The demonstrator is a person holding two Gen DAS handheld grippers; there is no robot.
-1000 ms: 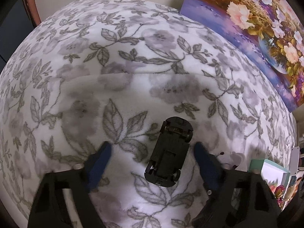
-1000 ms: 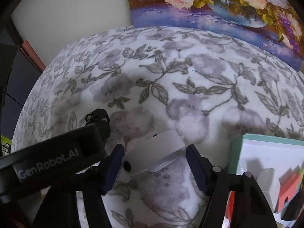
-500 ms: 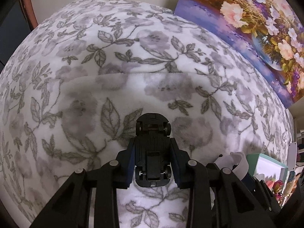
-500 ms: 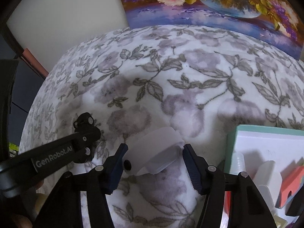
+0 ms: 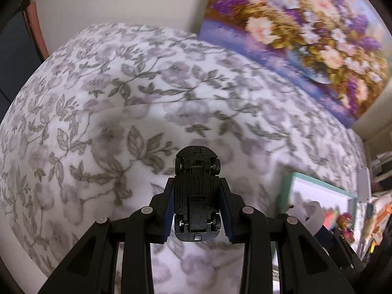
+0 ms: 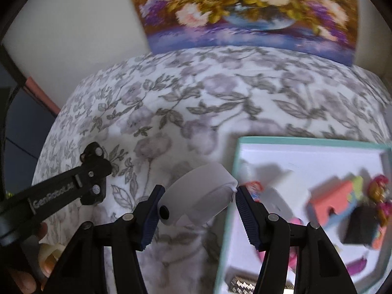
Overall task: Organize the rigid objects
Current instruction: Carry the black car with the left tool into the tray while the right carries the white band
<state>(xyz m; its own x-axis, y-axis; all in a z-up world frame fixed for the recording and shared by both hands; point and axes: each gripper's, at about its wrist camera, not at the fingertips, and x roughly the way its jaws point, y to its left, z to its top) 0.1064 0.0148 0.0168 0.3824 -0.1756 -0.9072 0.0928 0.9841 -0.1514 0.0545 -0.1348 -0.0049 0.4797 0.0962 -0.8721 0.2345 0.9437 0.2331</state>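
My left gripper (image 5: pixel 197 214) is shut on a black toy car (image 5: pixel 196 193), held upside down above the floral blanket (image 5: pixel 122 112). My right gripper (image 6: pixel 196 210) is shut on a white plastic piece (image 6: pixel 198 193), lifted beside the left edge of the teal-rimmed box (image 6: pixel 235 161). The box holds several small toys, among them an orange block (image 6: pixel 330 198) and a black block (image 6: pixel 357 225). The left gripper's arm (image 6: pixel 61 191) shows at the left of the right wrist view. The white piece (image 5: pixel 311 213) and the box (image 5: pixel 325 186) show at the right of the left wrist view.
A flower painting (image 5: pixel 306 36) leans on the wall behind the bed. A dark cabinet edge (image 5: pixel 14 49) stands at the far left. Shelves with clutter (image 5: pixel 379 166) lie to the right past the box.
Both grippers closed on their objects, the left on the car and the right on the white piece. Both have lifted and moved right toward the box.
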